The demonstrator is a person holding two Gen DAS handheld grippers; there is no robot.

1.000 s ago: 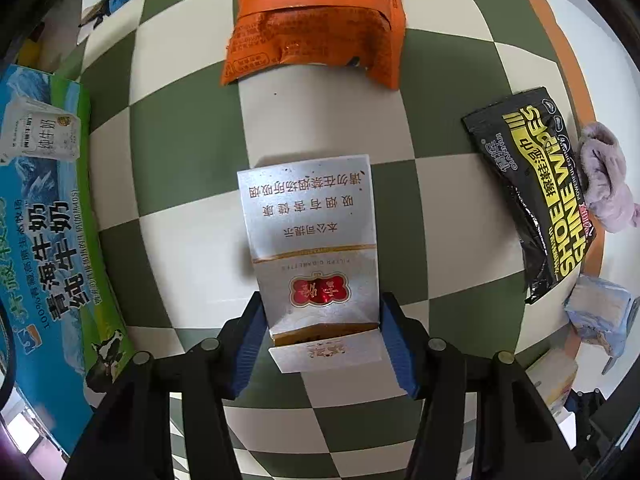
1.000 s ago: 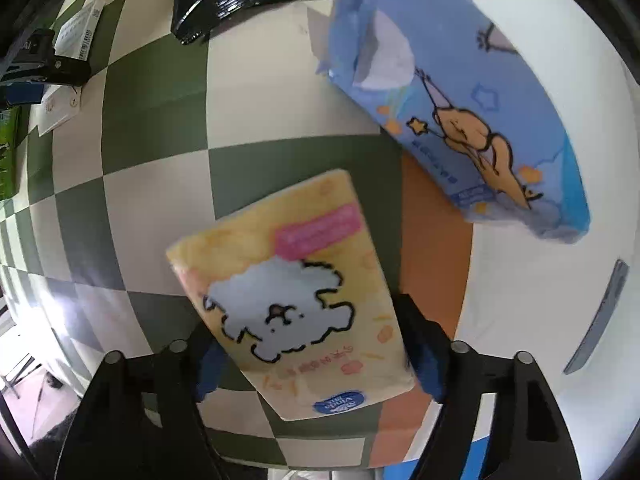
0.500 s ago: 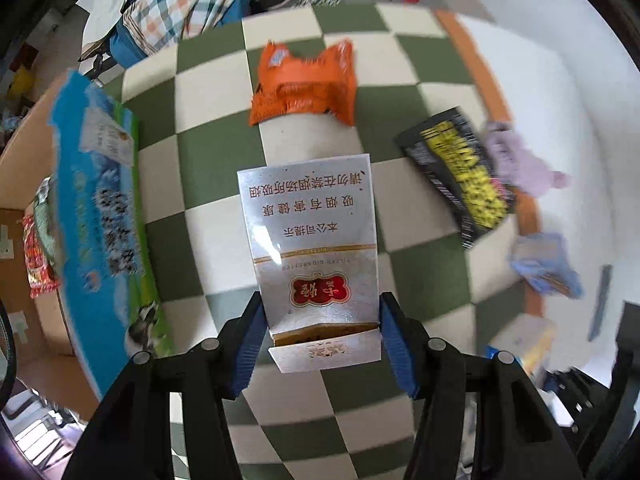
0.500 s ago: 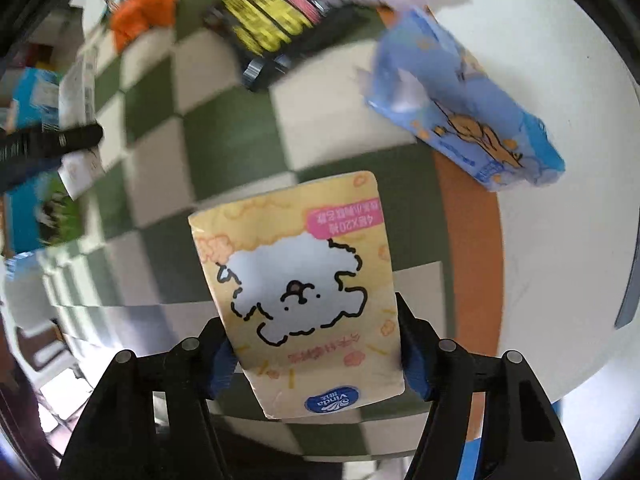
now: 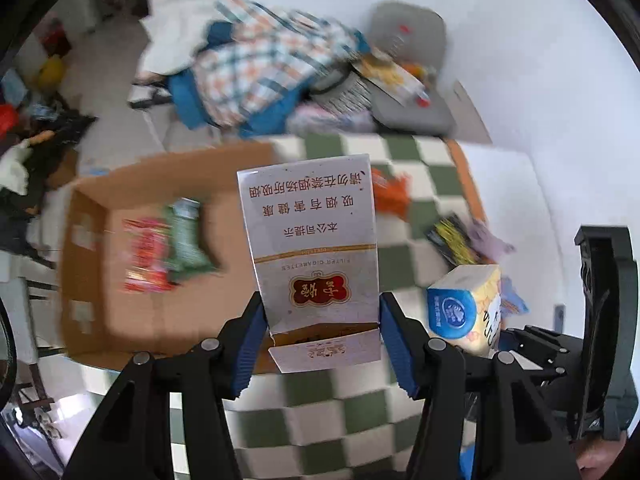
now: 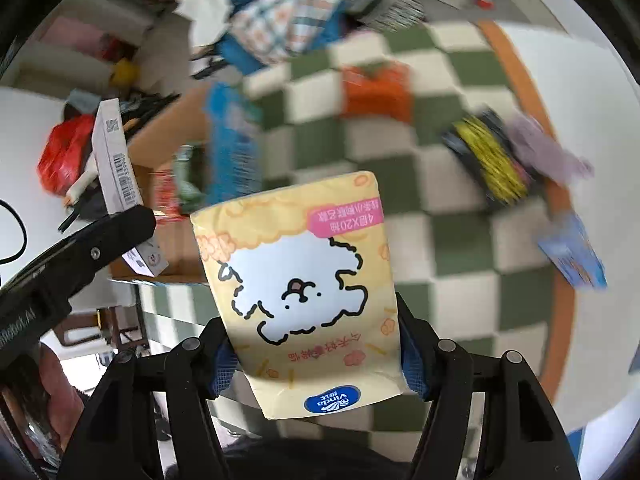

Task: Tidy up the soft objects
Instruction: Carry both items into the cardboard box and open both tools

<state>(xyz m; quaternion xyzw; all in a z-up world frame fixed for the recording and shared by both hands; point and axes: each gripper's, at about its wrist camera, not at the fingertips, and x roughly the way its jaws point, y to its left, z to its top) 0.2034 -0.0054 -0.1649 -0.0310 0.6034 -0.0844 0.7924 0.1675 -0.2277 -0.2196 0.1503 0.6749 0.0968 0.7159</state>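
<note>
The left claw point(image 5: 320, 334) gripped a silver cigarette pack point(image 5: 312, 248) above the cardboard box point(image 5: 120, 320) at the checkered surface's point(image 6: 452, 280) edge; the right claw point(image 6: 316, 360) clamped a yellow tissue pack point(image 6: 296, 284) above that surface.

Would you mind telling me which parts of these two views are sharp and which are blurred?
Left wrist view: the cigarette pack is sharp, the cardboard box behind is motion-smeared. Right wrist view: the tissue pack is crisp, the checkered mat is streaked.

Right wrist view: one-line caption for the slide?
Right gripper clamps a yellow soft tissue pack printed with a white cartoon dog, above a green-and-white checkered mat.
</note>
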